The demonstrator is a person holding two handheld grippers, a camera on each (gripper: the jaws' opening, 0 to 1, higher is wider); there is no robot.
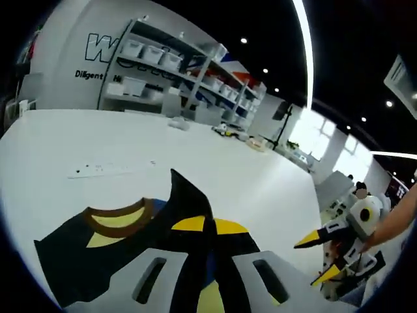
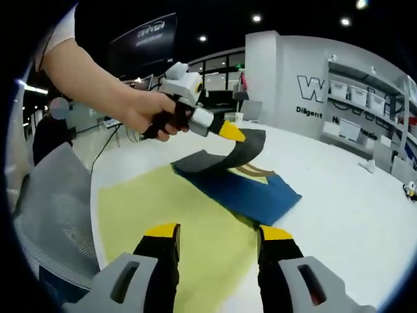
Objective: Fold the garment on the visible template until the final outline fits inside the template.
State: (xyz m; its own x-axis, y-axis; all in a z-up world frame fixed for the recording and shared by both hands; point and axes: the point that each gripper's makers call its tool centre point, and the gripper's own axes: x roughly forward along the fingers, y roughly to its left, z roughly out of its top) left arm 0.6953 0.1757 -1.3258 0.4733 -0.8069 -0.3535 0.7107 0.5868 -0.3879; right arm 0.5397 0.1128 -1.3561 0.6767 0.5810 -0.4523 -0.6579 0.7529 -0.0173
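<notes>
Garment [image 2: 251, 186] centre frame on yellow template [image 2: 169, 228], white table [image 2: 352, 215]. Left gripper [image 2: 234, 134] clenched on lifted dark edge. Right gripper [image 2: 218, 238] jaws apart, empty. Fabric soft, light, floppy; take hem/corners.

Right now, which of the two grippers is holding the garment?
The left gripper, shut on the dark garment and lifting its edge; the right gripper is open, holding nothing.

Soft matt cloth garment [image 2: 244, 186], dark grey and blue; smooth matt yellow template [image 2: 176, 215]; smooth, faintly glossy white table [image 1: 195, 163]; grey mesh chair [image 2: 55, 208].
</notes>
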